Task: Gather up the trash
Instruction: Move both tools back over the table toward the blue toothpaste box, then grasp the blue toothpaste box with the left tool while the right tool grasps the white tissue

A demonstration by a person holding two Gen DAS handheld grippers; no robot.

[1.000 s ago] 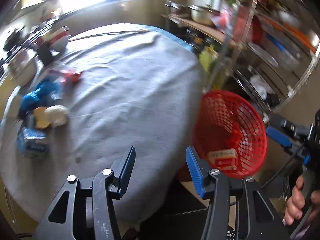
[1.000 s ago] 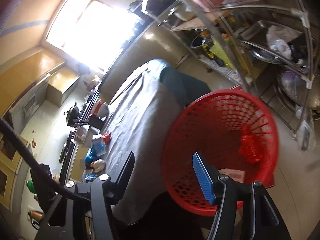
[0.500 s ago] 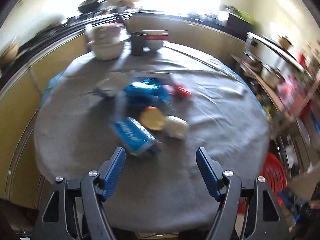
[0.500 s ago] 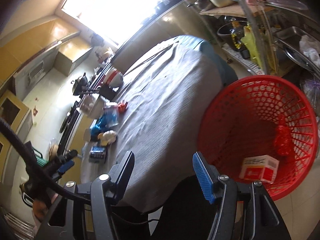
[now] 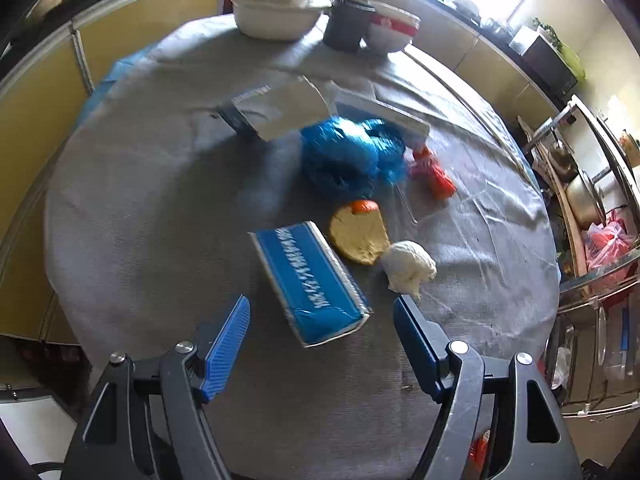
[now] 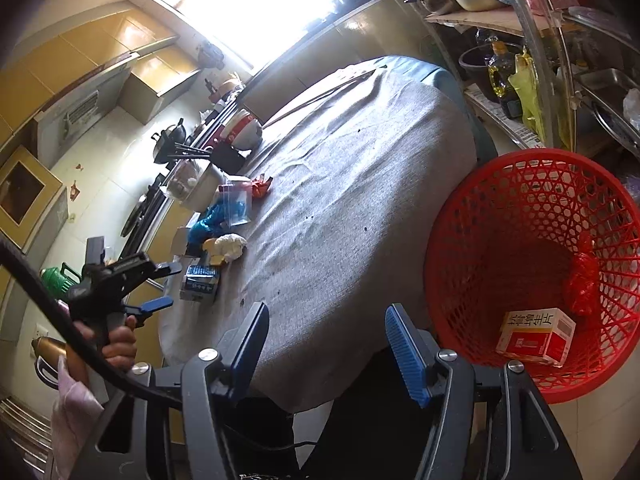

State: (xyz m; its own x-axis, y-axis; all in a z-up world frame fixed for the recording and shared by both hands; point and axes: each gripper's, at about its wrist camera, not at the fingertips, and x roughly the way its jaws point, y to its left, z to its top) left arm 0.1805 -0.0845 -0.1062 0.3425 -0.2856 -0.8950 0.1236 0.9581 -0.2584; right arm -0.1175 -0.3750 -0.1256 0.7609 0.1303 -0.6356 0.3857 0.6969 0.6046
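A pile of trash lies on the grey-clothed round table [image 5: 140,200]: a blue box [image 5: 310,284], a white crumpled wad [image 5: 408,268], a yellow disc [image 5: 360,234], a blue plastic bag [image 5: 352,152], a red wrapper [image 5: 432,172] and a silvery packet [image 5: 280,110]. My left gripper [image 5: 320,304] hangs open just above the blue box's near end, its pads clear of the box. My right gripper [image 6: 326,320] is open and holds nothing, at the table's near edge. Beside it on the floor stands the red basket [image 6: 532,200], with a red-and-white carton [image 6: 536,336] inside.
White bowls [image 5: 276,20], a dark cup [image 5: 346,28] and a red-and-white bowl [image 5: 390,30] stand at the table's far edge. A metal rack [image 6: 560,60] with pots and bottles rises behind the basket. A hand [image 6: 118,344] holds the left gripper [image 6: 164,286] beyond the table's left side.
The left gripper swung away from the red basket over to the trash pile, rolled, and its jaws spread wider. The right gripper shifted so the basket now sits further right in its view.
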